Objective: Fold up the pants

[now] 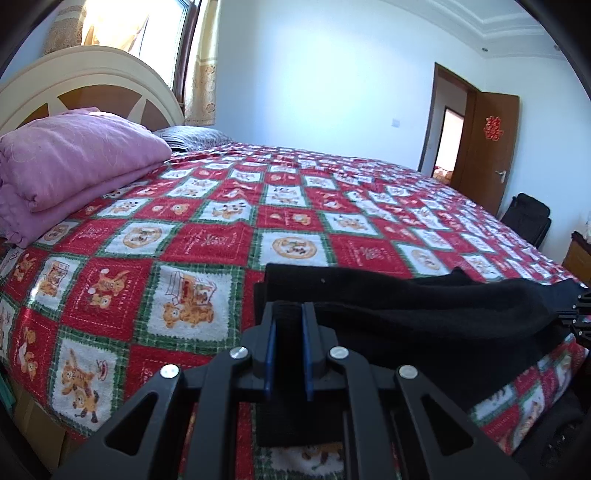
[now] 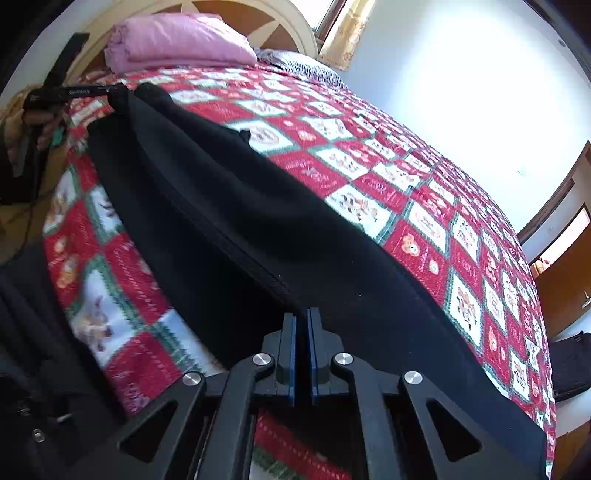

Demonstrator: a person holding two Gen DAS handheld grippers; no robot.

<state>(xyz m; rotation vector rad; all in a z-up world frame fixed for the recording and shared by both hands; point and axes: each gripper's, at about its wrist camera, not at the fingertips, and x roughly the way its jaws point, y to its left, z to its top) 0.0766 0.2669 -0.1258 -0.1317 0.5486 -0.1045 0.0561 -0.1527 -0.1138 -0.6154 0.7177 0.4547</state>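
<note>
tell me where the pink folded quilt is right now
The pink folded quilt lies at the bed's head, below the headboard, upper left in both views.

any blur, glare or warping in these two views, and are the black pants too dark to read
Left wrist view: sharp, the window blown out white, the bed bulging from the fisheye. Right wrist view: bedspread smeared at lower left, the wall washed out bright. In both, the pants are a near-featureless black; only a seam shows in the right wrist view.
</note>
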